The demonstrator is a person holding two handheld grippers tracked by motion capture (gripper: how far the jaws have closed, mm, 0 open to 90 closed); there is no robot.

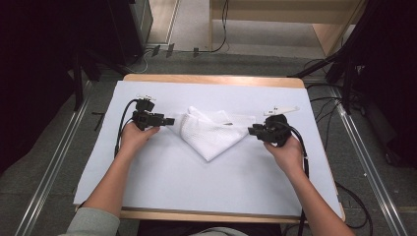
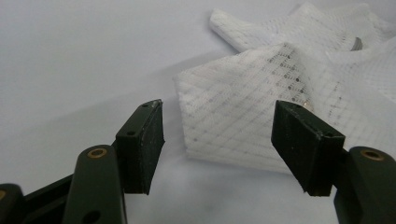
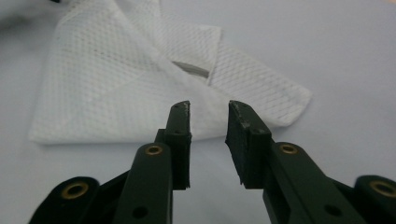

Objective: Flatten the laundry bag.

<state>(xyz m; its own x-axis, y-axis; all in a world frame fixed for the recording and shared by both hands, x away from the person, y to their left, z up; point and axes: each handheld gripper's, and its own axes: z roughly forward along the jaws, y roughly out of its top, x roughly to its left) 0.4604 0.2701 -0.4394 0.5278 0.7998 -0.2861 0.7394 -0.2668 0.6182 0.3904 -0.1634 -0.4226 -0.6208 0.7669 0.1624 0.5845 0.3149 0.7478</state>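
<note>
A white mesh cloth (image 1: 211, 130) lies folded into a rough triangle in the middle of the table, its point toward the person. The left gripper (image 1: 169, 121) sits just left of the cloth's left corner, jaws wide open around nothing. In the left gripper view the cloth (image 2: 261, 98) lies a little beyond the gripper's fingertips (image 2: 219, 135). The right gripper (image 1: 251, 131) hovers at the cloth's right corner. In the right gripper view its jaws (image 3: 209, 125) stand a narrow gap apart with nothing between them, and the cloth (image 3: 140, 84) lies just ahead.
A pale blue-white sheet (image 1: 196, 187) covers the wooden table (image 1: 211, 79). Cables trail from both grippers over the table's sides. Dark stands and cables crowd the floor at the left (image 1: 78, 73) and right (image 1: 349, 64) beyond the table.
</note>
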